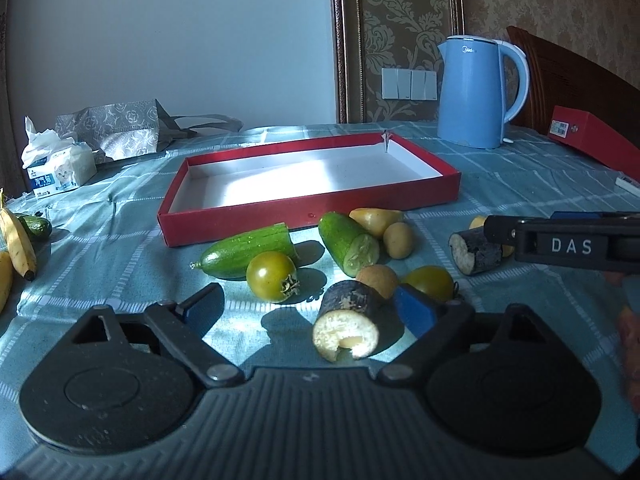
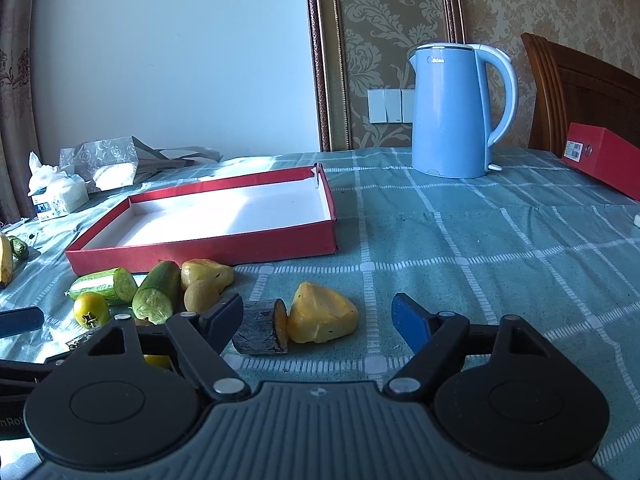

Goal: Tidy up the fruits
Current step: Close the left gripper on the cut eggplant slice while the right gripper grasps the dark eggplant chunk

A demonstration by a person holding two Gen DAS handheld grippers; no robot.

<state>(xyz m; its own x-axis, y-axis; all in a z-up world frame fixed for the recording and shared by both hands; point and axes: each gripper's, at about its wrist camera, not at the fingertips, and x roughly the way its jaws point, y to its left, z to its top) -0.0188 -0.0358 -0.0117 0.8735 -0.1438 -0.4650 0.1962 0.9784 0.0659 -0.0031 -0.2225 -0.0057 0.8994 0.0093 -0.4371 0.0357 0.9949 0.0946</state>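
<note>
A shallow red tray [image 1: 304,216] with a white inside lies mid-table. In front of it lie two cucumber halves [image 1: 248,252] [image 1: 350,246], a yellow fruit [image 1: 376,220], small brown fruits [image 1: 398,240] and green tomatoes [image 1: 272,276]. My left gripper [image 1: 308,308] is open low over the cloth, with a dark-skinned cut piece [image 1: 348,328] between its fingers, untouched by the pads. My right gripper [image 2: 318,316] is open around another dark cut piece [image 2: 260,332] and a yellow fruit chunk [image 2: 320,318]; its right pad stands clear of the chunk. Its black body [image 1: 568,246] shows in the left wrist view.
A blue kettle [image 2: 452,112] stands at the back right, near a red box [image 2: 604,156] and a wooden chair back. A tissue pack [image 1: 60,168] and grey bag [image 1: 116,128] sit back left. Bananas [image 1: 18,244] and a small cucumber lie far left.
</note>
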